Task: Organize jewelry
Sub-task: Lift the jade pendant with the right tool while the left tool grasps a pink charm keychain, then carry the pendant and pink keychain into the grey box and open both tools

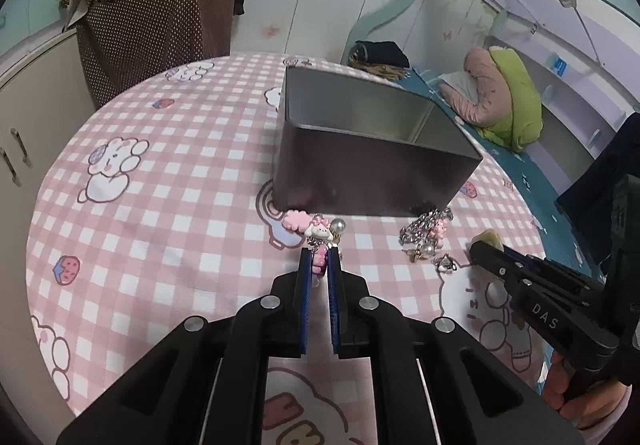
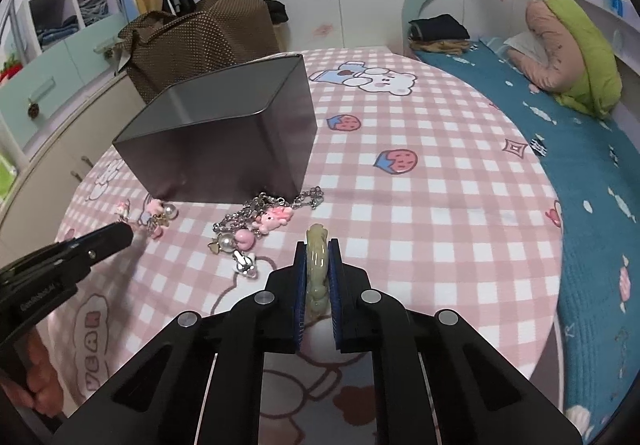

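My left gripper (image 1: 320, 257) pinched the pink charm (image 1: 319, 233); my right gripper (image 2: 317, 249) clamped the green bangle (image 2: 317, 245). I feared dangling charms snagging the tin's (image 1: 360, 133) rim, or the smooth bangle slipping.

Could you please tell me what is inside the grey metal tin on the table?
The grey metal tin stands open. Only bare inner walls and part of its floor show, with no jewelry visible. Its near wall hides the rest of the floor, so that part cannot be checked.

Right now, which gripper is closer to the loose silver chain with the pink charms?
Right. The right gripper, clamping a pale green bangle, sits just beside the silver chain. The left gripper is farther away, across the chain, clamped on another charm piece.
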A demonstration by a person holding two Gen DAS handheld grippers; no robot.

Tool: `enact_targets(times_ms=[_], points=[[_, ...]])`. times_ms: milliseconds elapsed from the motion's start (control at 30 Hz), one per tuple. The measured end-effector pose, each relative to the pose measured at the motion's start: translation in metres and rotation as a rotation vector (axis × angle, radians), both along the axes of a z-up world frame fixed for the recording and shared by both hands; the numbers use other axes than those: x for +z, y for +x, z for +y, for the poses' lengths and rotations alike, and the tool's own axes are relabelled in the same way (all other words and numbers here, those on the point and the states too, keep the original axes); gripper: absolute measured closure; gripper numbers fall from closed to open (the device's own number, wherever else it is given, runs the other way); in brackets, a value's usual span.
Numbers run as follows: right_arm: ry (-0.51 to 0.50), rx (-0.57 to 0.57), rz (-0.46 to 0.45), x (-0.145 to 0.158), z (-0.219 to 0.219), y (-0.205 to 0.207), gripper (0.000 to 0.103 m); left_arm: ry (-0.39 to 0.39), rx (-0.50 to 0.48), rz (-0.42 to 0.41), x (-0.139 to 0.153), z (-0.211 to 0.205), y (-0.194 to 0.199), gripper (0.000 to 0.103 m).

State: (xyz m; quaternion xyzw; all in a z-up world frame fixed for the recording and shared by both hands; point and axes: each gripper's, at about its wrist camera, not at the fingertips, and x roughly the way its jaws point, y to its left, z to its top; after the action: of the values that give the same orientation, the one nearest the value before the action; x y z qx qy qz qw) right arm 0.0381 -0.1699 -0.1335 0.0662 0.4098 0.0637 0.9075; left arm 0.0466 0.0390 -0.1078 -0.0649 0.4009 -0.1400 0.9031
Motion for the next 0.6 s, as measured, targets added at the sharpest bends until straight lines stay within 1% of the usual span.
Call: enact_targets(times_ms=[167,333,467,600], points=[[-0.007,-0.009,-0.014,0.008,-0.001,-0.002,0.092,-0.011,0.006,-0.018,0.006,0.001,-0.001,0.097],[-0.014,-0.013,-0.052,0.021,0.0,-0.005,0.092,-0.03,0.016,-0.024,0.009,0.004,-0.003,0.097],[-0.02,-0.012,-0.081,0.033,0.001,-0.005,0.092,-0.018,0.02,-0.051,0.015,0.004,-0.004,0.097],[-0.022,-0.006,-0.127,0.049,0.003,-0.004,0.092,-0.017,0.023,-0.094,0.028,0.004,-0.006,0.097]])
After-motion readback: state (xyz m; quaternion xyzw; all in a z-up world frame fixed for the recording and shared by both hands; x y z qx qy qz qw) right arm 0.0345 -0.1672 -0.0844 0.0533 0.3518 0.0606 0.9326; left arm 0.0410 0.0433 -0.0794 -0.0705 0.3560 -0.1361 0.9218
